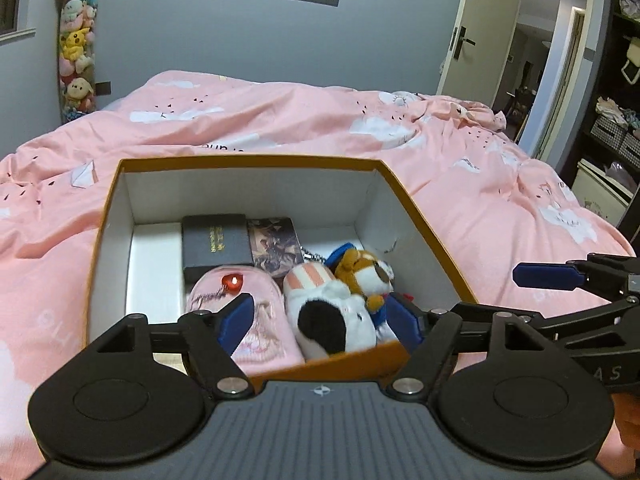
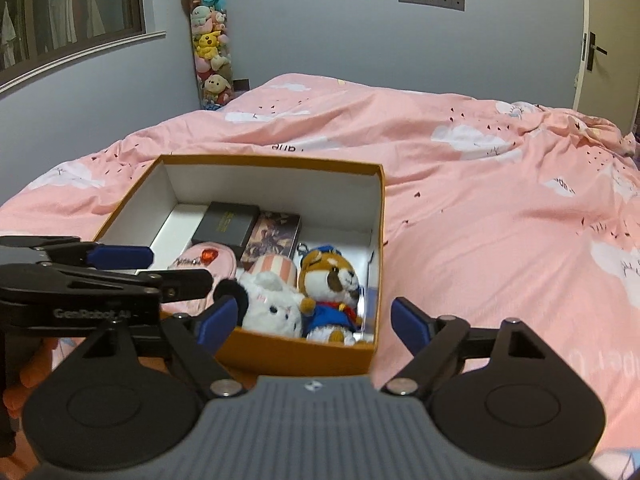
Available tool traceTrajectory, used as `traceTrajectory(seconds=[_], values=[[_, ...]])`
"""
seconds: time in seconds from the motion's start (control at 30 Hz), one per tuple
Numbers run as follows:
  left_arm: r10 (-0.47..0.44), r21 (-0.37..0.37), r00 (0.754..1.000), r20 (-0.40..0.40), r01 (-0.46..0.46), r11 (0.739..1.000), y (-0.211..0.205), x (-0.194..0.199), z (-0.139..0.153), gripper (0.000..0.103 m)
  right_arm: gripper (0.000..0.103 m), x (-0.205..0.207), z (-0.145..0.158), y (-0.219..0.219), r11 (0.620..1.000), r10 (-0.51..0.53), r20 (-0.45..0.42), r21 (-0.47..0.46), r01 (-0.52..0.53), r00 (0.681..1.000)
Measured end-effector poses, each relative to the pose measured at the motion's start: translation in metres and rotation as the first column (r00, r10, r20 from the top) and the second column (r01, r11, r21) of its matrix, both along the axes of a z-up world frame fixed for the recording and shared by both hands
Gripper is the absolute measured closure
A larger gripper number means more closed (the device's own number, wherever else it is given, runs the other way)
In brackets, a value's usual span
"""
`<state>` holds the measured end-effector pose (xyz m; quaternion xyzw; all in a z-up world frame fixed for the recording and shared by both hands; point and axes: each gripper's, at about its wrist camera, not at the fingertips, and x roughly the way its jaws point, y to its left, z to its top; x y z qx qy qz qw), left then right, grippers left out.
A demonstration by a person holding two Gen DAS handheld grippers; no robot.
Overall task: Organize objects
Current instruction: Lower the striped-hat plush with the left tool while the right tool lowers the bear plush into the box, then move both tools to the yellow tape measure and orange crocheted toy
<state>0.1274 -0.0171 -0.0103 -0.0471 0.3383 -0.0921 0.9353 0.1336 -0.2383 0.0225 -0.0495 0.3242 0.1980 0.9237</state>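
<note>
An open orange box (image 1: pixel 248 159) (image 2: pixel 272 160) with white inner walls sits on the pink bed. Inside lie a black case (image 1: pixel 218 242) (image 2: pixel 230 222), a picture-printed box (image 1: pixel 276 244) (image 2: pixel 272 236), a pink pouch (image 1: pixel 224 292) (image 2: pixel 200 258) with a red gem, a white plush (image 1: pixel 332 312) (image 2: pixel 272 304) and a brown dog plush (image 1: pixel 364 272) (image 2: pixel 328 280). My left gripper (image 1: pixel 320 320) is open over the box's near edge, holding nothing. My right gripper (image 2: pixel 315 320) is open too, just before the box's near right corner. Each view shows the other gripper's blue fingers (image 1: pixel 548 276) (image 2: pixel 120 256) at its side.
The rumpled pink duvet (image 1: pixel 480 184) (image 2: pixel 500 200) spreads around the box. A tall clear tube of plush toys (image 1: pixel 76 48) (image 2: pixel 210 40) stands at the far wall. An open door (image 1: pixel 460 40) and dark shelves (image 1: pixel 616 120) lie to the right, a window (image 2: pixel 80 12) to the left.
</note>
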Motion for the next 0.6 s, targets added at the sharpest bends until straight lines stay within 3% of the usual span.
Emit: traceTrajectory(seconds=[0.37,0.6], values=[[-0.067,-0.006,0.991,-0.113,0.067,0.998,0.004,-0.035,-0.016,0.017,0.018,-0.036,-0.029,-0.004,1.000,-0.012,-0.152,-0.018,0.010,0.988],[-0.089,-0.003,0.968,-0.236,0.091,0.996,0.000,-0.048,-0.036,0.019,0.022,-0.054,-0.051,-0.008,0.999,-0.020,-0.255,-0.039,0.011,0.967]])
